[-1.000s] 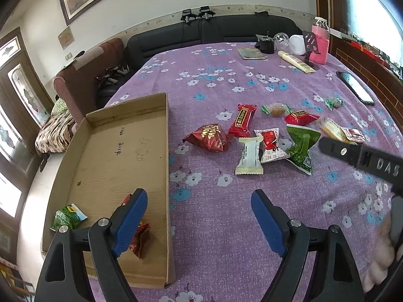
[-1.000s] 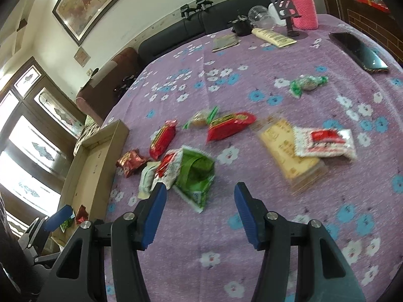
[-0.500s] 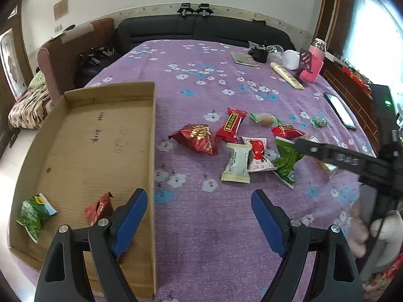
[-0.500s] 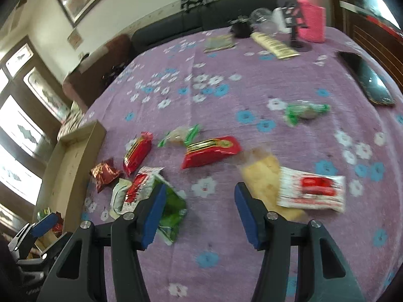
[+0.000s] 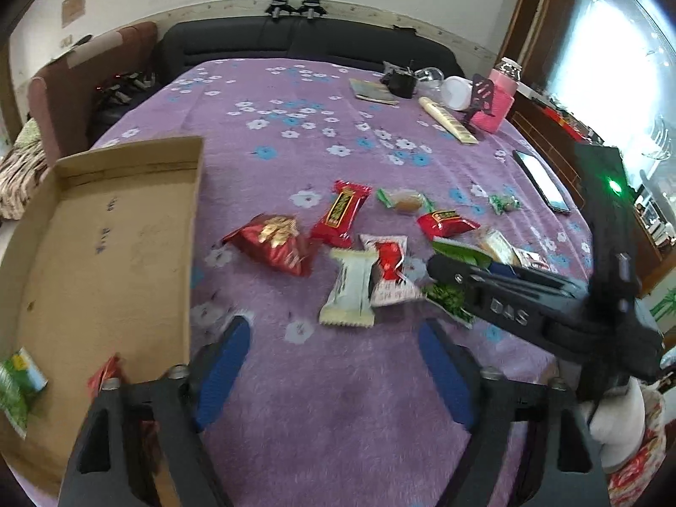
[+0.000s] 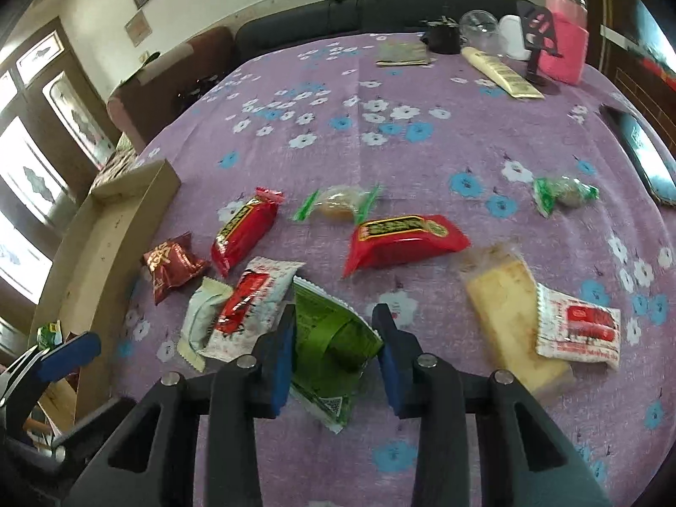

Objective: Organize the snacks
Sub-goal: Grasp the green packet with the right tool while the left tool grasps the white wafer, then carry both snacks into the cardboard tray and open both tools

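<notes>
Several snack packets lie on the purple flowered cloth. My right gripper (image 6: 333, 338) is open, its blue pads on either side of a green packet (image 6: 333, 342), which lies between them on the cloth. In the left wrist view the right gripper (image 5: 477, 279) shows over that green packet (image 5: 448, 295). My left gripper (image 5: 333, 363) is open and empty above the cloth, beside the cardboard box (image 5: 101, 228). The box holds a green packet (image 5: 12, 388) and a red one (image 5: 105, 376). A white bar (image 5: 350, 291) and a dark red bag (image 5: 274, 241) lie ahead of it.
A yellow cake (image 6: 511, 317), a white-red packet (image 6: 579, 329), red bars (image 6: 401, 236) (image 6: 245, 228) and wrapped candies (image 6: 338, 203) (image 6: 562, 194) lie around. A phone (image 6: 646, 156), pink bottle (image 6: 564, 34) and other items stand at the far right. A sofa lies behind.
My right gripper has moved down and left onto the green packet and narrowed around it. My left gripper has swung right, away from the box.
</notes>
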Demonstrator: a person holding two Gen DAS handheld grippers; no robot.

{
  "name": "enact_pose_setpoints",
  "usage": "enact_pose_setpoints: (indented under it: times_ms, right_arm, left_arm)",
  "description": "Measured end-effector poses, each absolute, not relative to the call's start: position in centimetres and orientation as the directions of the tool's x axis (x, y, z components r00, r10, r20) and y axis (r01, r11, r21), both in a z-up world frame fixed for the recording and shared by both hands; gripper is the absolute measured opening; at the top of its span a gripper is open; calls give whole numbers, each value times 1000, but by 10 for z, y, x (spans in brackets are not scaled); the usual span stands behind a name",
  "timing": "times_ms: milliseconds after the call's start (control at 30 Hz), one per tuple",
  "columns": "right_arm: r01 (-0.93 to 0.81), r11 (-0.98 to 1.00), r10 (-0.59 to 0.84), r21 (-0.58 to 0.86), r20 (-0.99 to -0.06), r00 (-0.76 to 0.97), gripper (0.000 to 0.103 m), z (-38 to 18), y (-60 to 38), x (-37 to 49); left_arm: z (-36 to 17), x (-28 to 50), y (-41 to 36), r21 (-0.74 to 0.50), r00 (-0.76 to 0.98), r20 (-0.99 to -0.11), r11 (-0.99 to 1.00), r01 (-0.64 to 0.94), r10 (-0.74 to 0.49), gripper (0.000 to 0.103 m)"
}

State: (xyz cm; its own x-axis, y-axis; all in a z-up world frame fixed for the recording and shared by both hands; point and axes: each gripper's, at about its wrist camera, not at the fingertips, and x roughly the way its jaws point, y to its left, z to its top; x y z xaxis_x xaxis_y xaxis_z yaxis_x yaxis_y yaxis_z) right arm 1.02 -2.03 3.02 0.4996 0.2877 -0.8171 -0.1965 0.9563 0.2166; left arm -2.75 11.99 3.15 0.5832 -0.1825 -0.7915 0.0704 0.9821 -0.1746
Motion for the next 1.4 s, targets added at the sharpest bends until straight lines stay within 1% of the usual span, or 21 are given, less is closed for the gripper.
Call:
enact_pose_setpoints:
  times_ms: [33,67,133,233,400,433,500,533,567,700,867,1033,1167,1400]
  right_arm:
    - [-191,954,296,230,-813,501,34,30,-24,10]
    - [-186,951,309,248,-807,504,34,30,-29,9]
    - [-179,944,329,276,-795,510,34,30,-37,8]
    - [-170,936,351,308,-780,518,34,29,-46,8]
    - [-179,934,357,310,-772,526,34,28,-46,8]
    - [-179,932,361,314,-771,525,34,28,-47,8]
    - [-180,930,366,319,-768,526,34,28,-47,8]
    - [-181,930,366,320,-767,526,34,27,-47,8]
    - [-181,930,367,320,-767,527,34,27,-47,8]
    - [-186,925,377,330,-758,532,33,28,-48,7]
    - [-202,920,388,335,-721,574,33,38,-49,1]
    - [-228,921,387,315,-696,604,33,55,-41,-8]
    - [-287,907,421,308,-682,598,33,73,-21,-21]
    - [-407,865,486,294,-691,535,34,91,41,-41]
  left_arm:
    - [28,-19,119,-179,569,-800,981,79,-191,66]
    - [25,-13,118,-186,557,-806,979,84,-200,59]
    - [20,-1,118,-200,535,-817,976,85,-214,54]
    - [16,10,116,-201,529,-822,976,81,-213,54]
    - [5,26,104,-160,495,-849,983,90,-183,54]
    - [3,28,102,-142,498,-850,985,95,-170,53]
    - [4,28,96,-98,508,-850,989,115,-143,45]
    - [3,28,92,-87,510,-848,987,133,-144,30]
    - [3,27,90,-86,512,-846,986,145,-149,20]
    - [4,20,86,-75,533,-833,984,162,-151,18]
    - [17,3,97,-154,562,-800,978,143,-208,18]
    - [43,-23,121,-192,618,-756,975,109,-218,18]
    - [59,-49,154,-205,669,-720,978,47,-184,19]
    - [58,-84,219,-213,699,-711,971,-107,-78,19]
